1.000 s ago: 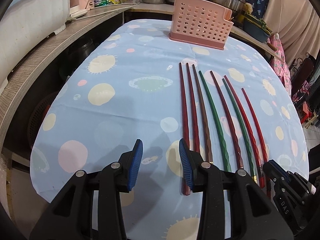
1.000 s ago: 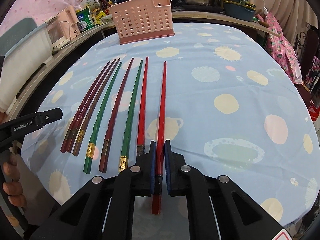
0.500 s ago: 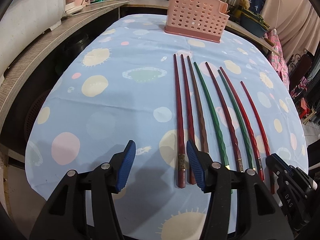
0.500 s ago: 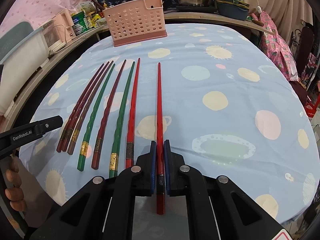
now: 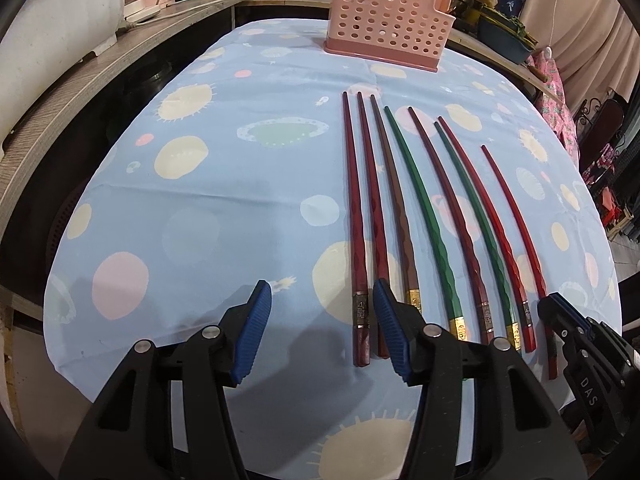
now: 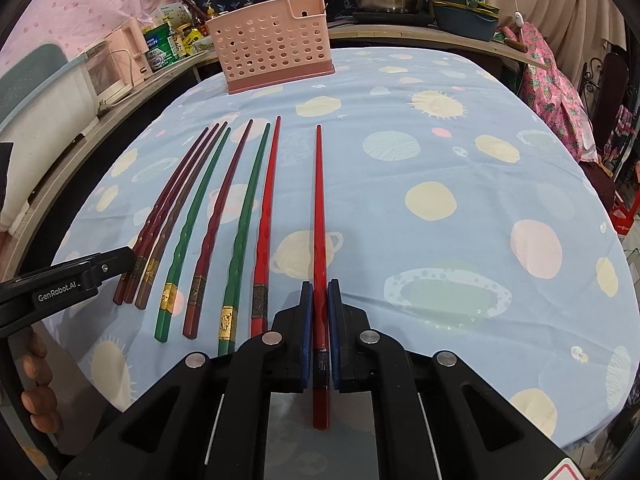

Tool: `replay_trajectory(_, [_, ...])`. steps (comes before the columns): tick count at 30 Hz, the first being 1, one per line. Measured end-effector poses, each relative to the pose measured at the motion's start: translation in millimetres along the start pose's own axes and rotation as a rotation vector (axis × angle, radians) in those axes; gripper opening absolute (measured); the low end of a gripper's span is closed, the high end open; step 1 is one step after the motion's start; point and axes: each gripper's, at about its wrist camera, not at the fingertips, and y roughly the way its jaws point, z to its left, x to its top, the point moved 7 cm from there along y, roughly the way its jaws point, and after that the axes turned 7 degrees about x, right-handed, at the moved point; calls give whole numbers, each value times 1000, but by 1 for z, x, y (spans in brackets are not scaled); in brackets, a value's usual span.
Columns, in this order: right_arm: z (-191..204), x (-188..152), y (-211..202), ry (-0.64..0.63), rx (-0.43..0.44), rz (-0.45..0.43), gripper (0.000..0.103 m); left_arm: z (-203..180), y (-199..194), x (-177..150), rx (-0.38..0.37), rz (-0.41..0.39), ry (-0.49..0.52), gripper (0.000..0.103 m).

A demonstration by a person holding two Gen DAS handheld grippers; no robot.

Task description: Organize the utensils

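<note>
Eight chopsticks lie in a row on the near half of the table, tips pointing far, butt ends near. The rightmost, a bright red chopstick (image 6: 319,216), sits apart from the rest and is clamped near its butt end between the nearly closed pads of the right gripper (image 6: 319,300). The other seven chopsticks (image 5: 416,216) — dark red, brown, green and red, with faceted shafts and gold or dark bands — rest untouched on the spotted blue tablecloth (image 5: 208,208). The pink perforated holder (image 6: 272,46) at the far edge appears to hold no chopstick. Judgement: the task has barely begun. The left gripper (image 5: 320,320) stands half open and empty, its jaws straddling the butt of the leftmost dark red stick.
</note>
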Motion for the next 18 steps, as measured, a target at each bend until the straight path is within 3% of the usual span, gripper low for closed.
replay_trajectory(13, [-1, 0, 0, -1, 0, -1, 7, 0, 1, -2, 23, -12, 12, 49])
replay_trajectory(18, [0, 0, 0, -2, 0, -1, 7, 0, 0, -2, 23, -16, 15, 35])
